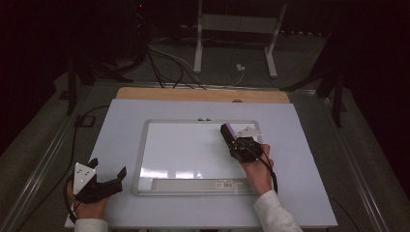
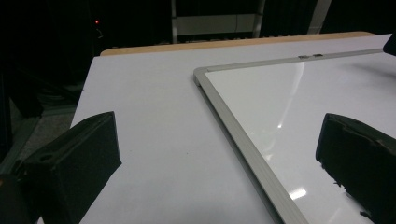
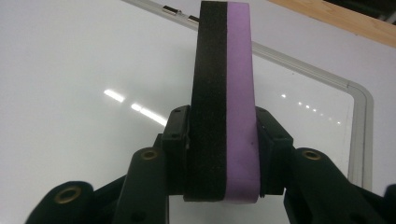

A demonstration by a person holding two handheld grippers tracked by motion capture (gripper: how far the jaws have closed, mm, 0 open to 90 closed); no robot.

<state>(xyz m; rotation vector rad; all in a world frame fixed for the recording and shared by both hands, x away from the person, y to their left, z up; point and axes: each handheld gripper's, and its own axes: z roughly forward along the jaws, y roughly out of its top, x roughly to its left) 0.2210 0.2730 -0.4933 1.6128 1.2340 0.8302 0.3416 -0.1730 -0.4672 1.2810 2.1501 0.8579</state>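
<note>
The right gripper (image 1: 231, 137) is pinching a whiteboard eraser (image 1: 227, 130), and its jaws are pressing on the two flat sides of it. In the high view the eraser is lying over the upper right part of the whiteboard (image 1: 159, 124), near the top edge of the frame, and only a small dark block with a thin purple strip is showing there. The right gripper view is giving much more: the eraser (image 3: 224, 102) is standing on its narrow edge between the jaws, with a black felt layer on one side and a purple foam layer on the other, and its far end is pointing toward the rounded corner of the whiteboard (image 3: 357, 93). Whether the eraser is touching the white surface, I cannot tell from any view.

The left gripper (image 1: 107, 175) is resting near the front left corner of the table (image 1: 121, 116), well apart from the eraser, and its jaws are standing spread with nothing between them. The left gripper view is showing the two black jaws far apart, and between them the grey frame of the whiteboard (image 2: 243, 140) is running across the pale table (image 2: 149, 116). The high view alone is showing the long tray with a label (image 1: 225, 183) along the front edge of the whiteboard, and the person's hand (image 1: 258, 176) behind the right gripper.
</note>
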